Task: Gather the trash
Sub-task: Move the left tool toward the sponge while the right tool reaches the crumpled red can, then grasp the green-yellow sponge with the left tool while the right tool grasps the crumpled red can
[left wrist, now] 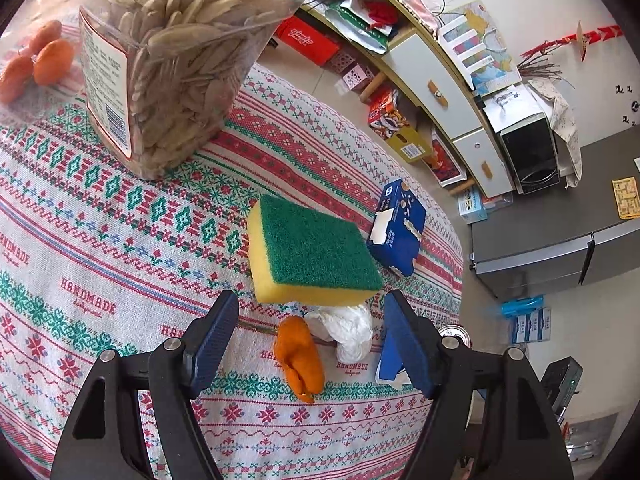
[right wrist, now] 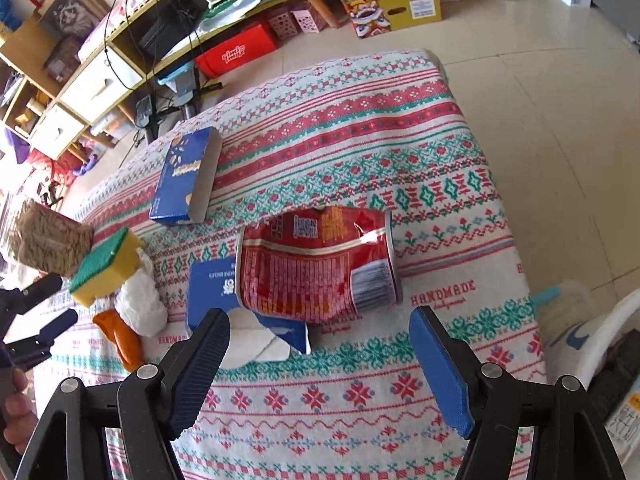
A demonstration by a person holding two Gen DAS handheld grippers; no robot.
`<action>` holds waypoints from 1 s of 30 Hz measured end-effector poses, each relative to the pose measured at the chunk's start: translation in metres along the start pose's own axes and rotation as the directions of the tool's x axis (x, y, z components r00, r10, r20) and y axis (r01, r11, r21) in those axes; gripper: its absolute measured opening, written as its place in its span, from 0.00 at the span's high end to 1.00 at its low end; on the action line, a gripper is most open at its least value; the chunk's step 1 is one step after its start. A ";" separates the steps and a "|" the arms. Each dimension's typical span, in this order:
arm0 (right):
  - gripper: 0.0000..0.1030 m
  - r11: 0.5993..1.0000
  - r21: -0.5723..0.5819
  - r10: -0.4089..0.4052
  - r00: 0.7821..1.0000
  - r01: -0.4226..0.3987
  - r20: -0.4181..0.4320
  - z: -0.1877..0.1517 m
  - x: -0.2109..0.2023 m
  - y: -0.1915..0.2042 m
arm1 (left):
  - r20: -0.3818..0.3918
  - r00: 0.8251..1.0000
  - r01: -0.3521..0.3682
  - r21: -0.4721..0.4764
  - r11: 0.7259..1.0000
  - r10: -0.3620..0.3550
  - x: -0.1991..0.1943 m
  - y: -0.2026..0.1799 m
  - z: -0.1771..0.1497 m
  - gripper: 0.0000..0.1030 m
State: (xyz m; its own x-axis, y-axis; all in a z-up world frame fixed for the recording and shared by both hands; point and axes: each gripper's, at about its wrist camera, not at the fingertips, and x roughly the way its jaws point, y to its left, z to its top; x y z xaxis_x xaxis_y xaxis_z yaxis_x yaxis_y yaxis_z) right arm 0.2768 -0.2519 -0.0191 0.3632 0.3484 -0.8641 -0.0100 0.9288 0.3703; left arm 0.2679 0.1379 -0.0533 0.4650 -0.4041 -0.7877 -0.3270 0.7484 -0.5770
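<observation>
Left wrist view, left to right. Upper left of frame: 3 mandarins point(left wrist: 38, 65) beside a clear tub of seeds point(left wrist: 168, 64), both whole goods, likely not trash.

Centre: green-and-yellow sponge point(left wrist: 312, 252), resting partly over a white crumpled wrapper point(left wrist: 352, 330). Just left of the wrapper lies an orange peel point(left wrist: 300, 358). Both sit low in the frame, between the blue pads.

Left claw point(left wrist: 310, 344): spread wide, holding nothing, pads clear of everything.

Judgement: the peel is light, limp, perhaps damp; pinch across its thick middle. The wrapper is soft and will compress; close fully on its bulk. The sponge may shift if the wrapper is pulled from under it.

Right of centre: blue carton point(left wrist: 398, 228), upright on the tabletop point(left wrist: 100, 240).

Right wrist view, left to right. Another blue box point(right wrist: 186, 178) at upper left of centre. A torn blue carton point(right wrist: 216, 292) at centre left, its white flap open. Overlapping its right edge: a crushed red snack can point(right wrist: 320, 264) on its side, centre frame.

Right claw point(right wrist: 320, 364): wide apart, empty, lined up below the can.

Judgement: the can is light, thin-walled, slick and already dented; grip across the flattened body, not the rigid rim. The torn carton is flimsy card; take it by the folded edge.
</observation>
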 end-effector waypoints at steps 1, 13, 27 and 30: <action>0.21 1.000 0.003 0.004 1.000 -0.004 0.001 0.002 0.003 0.001 | -0.005 1.000 -0.001 -0.006 1.000 0.001 0.003 0.001 0.002 0.25; 0.18 0.991 -0.068 -0.114 0.993 0.114 0.005 0.019 0.032 0.016 | -0.050 0.998 0.024 -0.048 0.999 -0.026 0.032 0.010 0.014 0.25; 0.42 0.998 0.061 0.033 0.995 -0.027 -0.095 0.020 0.057 -0.005 | 0.011 1.000 0.013 -0.002 1.000 -0.013 0.041 0.003 0.019 0.47; 0.49 0.994 0.092 0.067 0.992 -0.057 -0.110 0.018 0.056 -0.008 | 0.028 1.000 0.002 0.008 1.000 -0.002 0.039 0.005 0.018 0.53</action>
State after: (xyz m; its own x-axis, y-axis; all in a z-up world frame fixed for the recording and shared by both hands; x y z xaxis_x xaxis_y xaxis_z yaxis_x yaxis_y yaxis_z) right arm 0.3142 -0.2421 -0.0647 0.2574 0.4218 -0.8694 0.0546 0.8919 0.4489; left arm 0.2990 0.1352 -0.0834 0.4889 -0.3904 -0.7801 -0.3195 0.7521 -0.5765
